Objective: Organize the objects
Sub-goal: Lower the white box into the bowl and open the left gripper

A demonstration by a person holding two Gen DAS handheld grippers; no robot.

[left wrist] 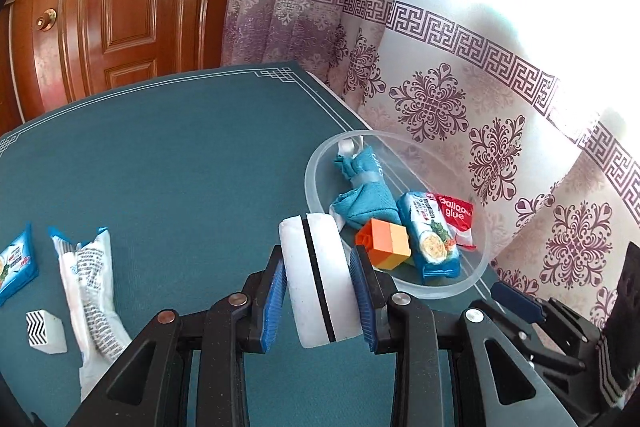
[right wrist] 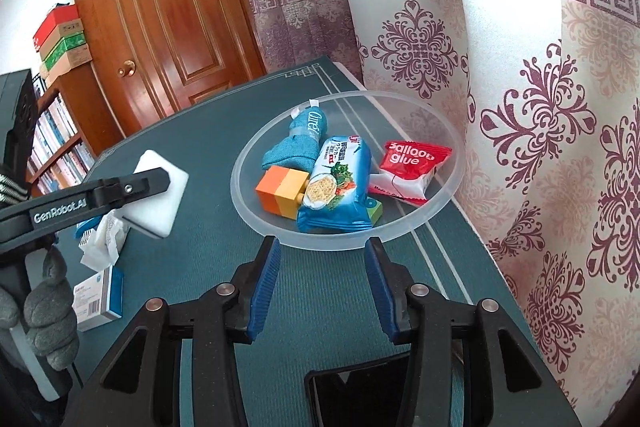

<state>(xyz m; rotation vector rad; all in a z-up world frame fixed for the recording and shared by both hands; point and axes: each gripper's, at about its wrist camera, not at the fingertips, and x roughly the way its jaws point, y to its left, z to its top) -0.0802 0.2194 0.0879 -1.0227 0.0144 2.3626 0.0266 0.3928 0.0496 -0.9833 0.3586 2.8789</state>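
Carrying white block to bowl.

My left hand-held gripper [left wrist: 323,301] clamps the flat white foam block with a black stripe [left wrist: 316,275], lower centre, beside the clear plastic bowl [left wrist: 478,269]. Lift past the rim, release over a gap. Right hand-held gripper [right wrist: 322,285] wide, empty.

Black plastic left gripper [left wrist: 319,287] and right gripper [right wrist: 321,289] show ribbed blue pads, silver rivets, white "GenRobot.AI" lettering, and a grey knitted glove [right wrist: 46,311].
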